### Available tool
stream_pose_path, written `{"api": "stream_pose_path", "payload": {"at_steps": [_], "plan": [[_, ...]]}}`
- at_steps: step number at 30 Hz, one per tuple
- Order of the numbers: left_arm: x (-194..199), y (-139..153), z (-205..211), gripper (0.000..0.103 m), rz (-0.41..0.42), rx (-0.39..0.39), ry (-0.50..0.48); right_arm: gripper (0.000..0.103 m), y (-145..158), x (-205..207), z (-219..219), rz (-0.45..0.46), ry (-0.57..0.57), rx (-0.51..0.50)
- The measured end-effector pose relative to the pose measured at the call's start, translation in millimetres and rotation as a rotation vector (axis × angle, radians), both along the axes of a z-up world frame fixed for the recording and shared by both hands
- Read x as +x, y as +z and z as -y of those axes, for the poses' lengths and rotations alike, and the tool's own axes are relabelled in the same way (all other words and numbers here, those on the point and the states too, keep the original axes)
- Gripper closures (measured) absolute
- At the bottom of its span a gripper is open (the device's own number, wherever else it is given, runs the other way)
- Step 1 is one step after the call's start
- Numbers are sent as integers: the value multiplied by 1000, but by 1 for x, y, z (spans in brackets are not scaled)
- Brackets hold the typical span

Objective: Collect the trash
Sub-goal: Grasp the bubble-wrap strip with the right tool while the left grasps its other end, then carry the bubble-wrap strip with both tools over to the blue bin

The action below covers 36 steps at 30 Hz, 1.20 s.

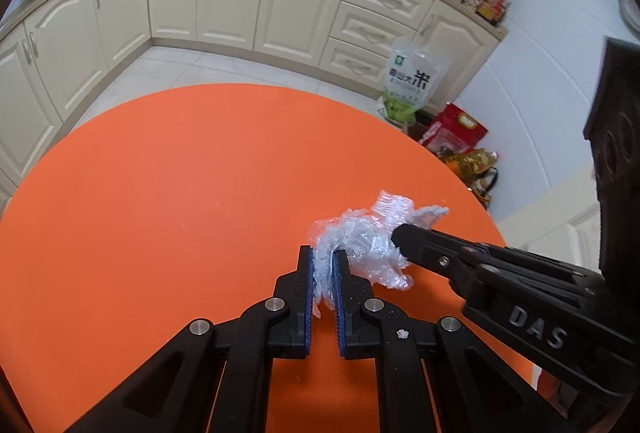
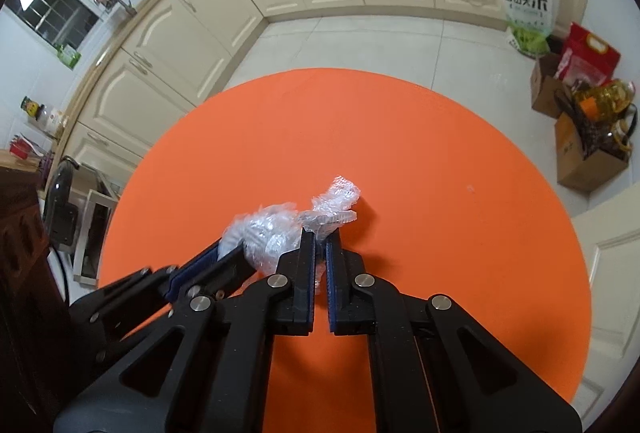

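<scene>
Kitchen, cream cabinets, tiled floor; round orange worktop (image 1: 168, 193) in the middle, bare but for one item. Left gripper (image 1: 323, 265): jaws pressed together on the near-left end of the clear film wad (image 1: 360, 237). Film wad: crumpled, long axis running left to right across the worktop between the two grippers, a loose tail poking out beyond them. Right gripper (image 2: 320, 245): jaws pinching the wad's right end. Both equally near; each holds one end. Hidden: whether the wad's underside touches the worktop. No bin visible.
</scene>
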<state>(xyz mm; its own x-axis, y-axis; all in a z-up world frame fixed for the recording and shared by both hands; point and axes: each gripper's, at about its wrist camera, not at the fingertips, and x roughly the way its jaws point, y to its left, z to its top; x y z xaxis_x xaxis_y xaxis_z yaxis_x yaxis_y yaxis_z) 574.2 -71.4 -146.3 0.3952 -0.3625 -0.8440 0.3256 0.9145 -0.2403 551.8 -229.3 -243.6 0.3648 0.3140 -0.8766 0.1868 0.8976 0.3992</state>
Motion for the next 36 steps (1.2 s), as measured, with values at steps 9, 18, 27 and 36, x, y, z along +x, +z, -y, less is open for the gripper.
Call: {"api": "stream_pose_path", "payload": {"at_steps": [9,18,27,36], "plan": [[-71,28,-12,98,82,-33,-78,98,31,-62,6,76,-70,-4],[-180,48,-3,98,190,-31,-186,98,79,-153,10,194,-183,-115],[-288,63,18,98,249,-50,-321,98,113,-256,33,254,-330,-172],[-356,61,58,97,227,-59,-469,98,121,-355,80,254,-489,-204]]}}
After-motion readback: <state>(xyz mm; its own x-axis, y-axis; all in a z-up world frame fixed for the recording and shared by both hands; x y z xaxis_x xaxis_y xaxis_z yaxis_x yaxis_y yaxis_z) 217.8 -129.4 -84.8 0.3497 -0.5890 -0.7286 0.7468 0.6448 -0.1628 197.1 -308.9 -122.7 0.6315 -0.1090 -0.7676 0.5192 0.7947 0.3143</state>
